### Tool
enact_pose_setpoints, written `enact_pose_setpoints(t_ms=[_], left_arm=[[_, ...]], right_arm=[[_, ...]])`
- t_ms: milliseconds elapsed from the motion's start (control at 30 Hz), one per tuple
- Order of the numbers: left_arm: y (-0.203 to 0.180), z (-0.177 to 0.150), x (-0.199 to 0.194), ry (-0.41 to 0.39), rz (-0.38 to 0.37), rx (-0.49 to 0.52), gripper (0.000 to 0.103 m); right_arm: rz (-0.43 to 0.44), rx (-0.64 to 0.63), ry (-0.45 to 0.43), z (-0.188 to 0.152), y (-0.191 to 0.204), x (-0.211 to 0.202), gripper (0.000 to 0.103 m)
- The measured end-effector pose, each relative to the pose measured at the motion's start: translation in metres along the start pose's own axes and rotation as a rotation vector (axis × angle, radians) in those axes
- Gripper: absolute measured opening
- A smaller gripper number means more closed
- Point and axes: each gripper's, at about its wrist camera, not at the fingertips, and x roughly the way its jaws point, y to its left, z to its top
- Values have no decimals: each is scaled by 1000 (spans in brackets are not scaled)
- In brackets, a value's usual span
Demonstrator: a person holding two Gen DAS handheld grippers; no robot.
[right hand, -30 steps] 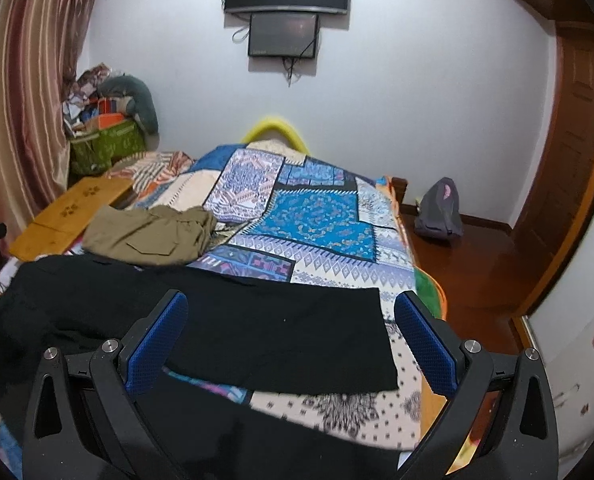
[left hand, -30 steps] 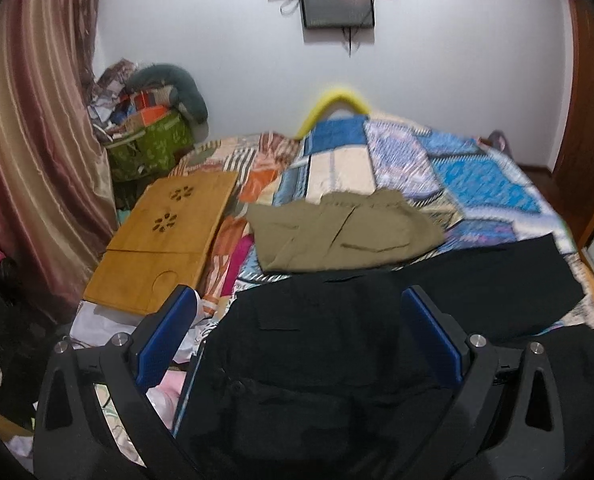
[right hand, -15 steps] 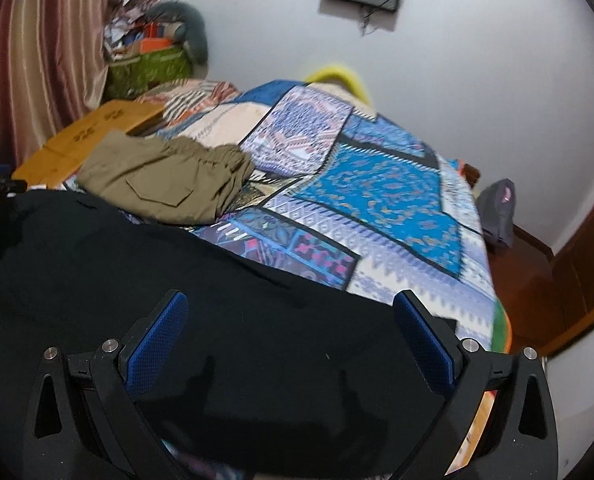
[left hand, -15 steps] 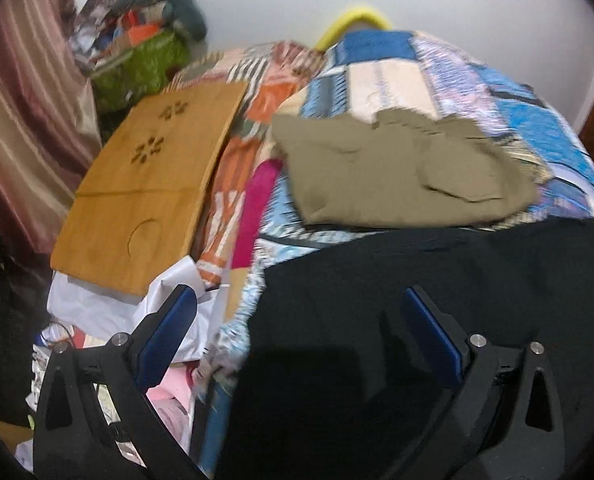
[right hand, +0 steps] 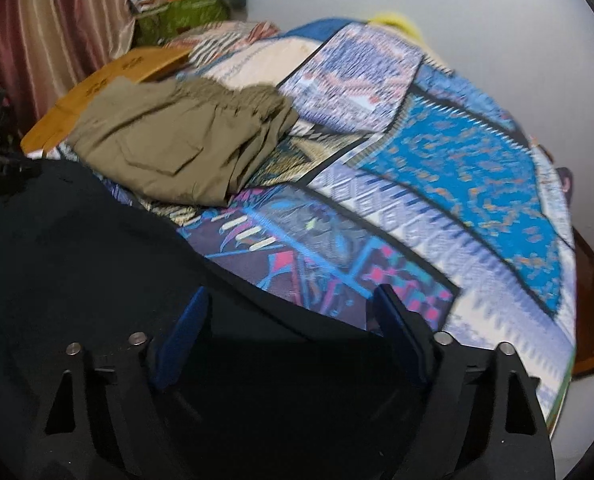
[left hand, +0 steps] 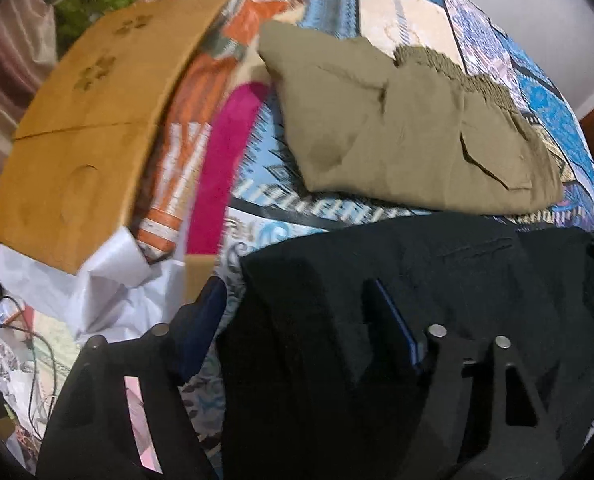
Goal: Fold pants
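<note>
With jaws spread, left gripper [left hand: 297, 312] and right gripper [right hand: 293, 312] straddle the black pants [left hand: 437, 280] on the bed [right hand: 437, 208]; each should pinch one fabric edge evenly before lifting.

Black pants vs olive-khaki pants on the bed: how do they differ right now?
Colour: the black pants are near-black; the olive-khaki pants are a dull green-tan.
Pose: the olive-khaki pants sit as a compact folded bundle; the black pants lie spread out flat.
Place: the black pants lie under both open grippers, left and right; the olive-khaki pants lie beyond them, untouched.
Both rest on the patchwork bedspread.
</note>
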Motion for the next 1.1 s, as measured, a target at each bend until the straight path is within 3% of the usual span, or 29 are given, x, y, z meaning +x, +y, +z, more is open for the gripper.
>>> enact_pose_setpoints(t_ms=[133,167,200,300,367,433,800,1100], left_arm=[[0,2,10,38,-31,-39,55],[-1,2,9,36,-29,-39,45],[-1,3,8,34,-34,-42,29],[-5,2,4,24,-19,-53,17],[-11,1,-1,3,15,-19,12],[-15,2,-11,-36,42,1,10],[-28,31,-76,-205,110,44,8],[-44,-14,-142,-319,97,115,8]], right_arm=[[39,-32,30,-2,8,7,78],[44,-35,34,-3,9,6,72],[50,-38,35,-4,11,6,69],[68,-56,34,-9,18,2,46],[61,-71,22,-12,21,-2,22],[56,-67,7,-13,21,-5,10],[9,-3,-88,11,11,-30,8],[54,35,-208,-14,30,-104,7]])
